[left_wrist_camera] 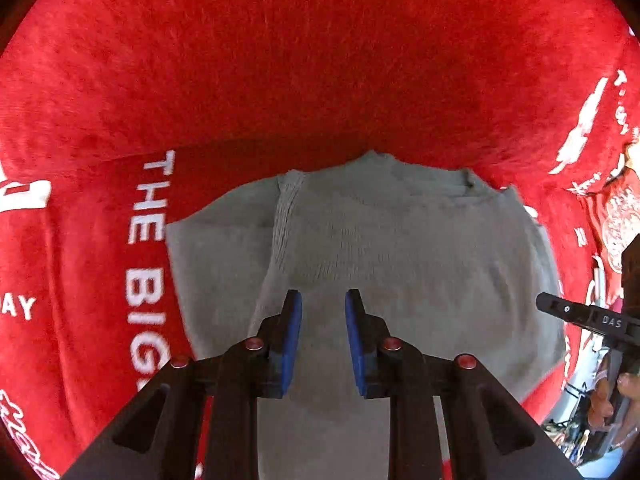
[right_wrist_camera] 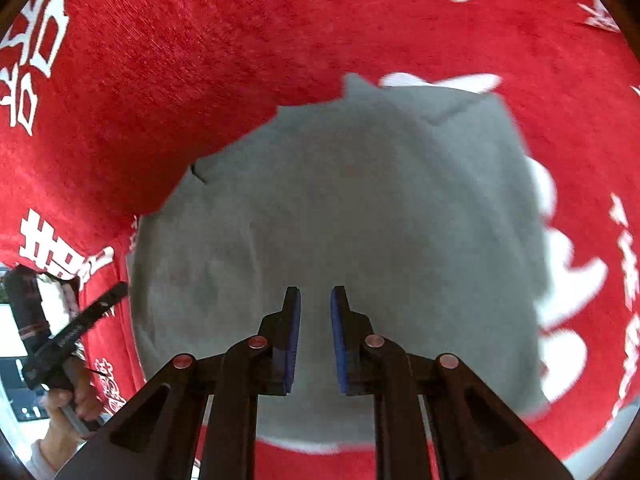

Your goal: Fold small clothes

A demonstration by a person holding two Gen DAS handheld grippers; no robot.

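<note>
A small grey garment (left_wrist_camera: 400, 240) lies partly folded and flat on a red cloth (left_wrist_camera: 320, 60) printed with white lettering. A ribbed band runs down its left part. My left gripper (left_wrist_camera: 322, 294) hovers over the garment's near half, pointing steeply down. Its blue pads stand a narrow gap apart with nothing between them. In the right wrist view the same grey garment (right_wrist_camera: 360, 200) fills the middle. My right gripper (right_wrist_camera: 315, 290) hangs above it, its pads also slightly apart and holding nothing. Each view shows a finger of the other gripper (left_wrist_camera: 560, 310) (right_wrist_camera: 100, 304) at the garment's side edge.
The red cloth (right_wrist_camera: 200, 60) spreads past the garment on all sides. A person's hand (right_wrist_camera: 68, 400) grips the left tool's handle at the lower left. Some clutter shows beyond the cloth's edge (left_wrist_camera: 580, 432) at the lower right of the left wrist view.
</note>
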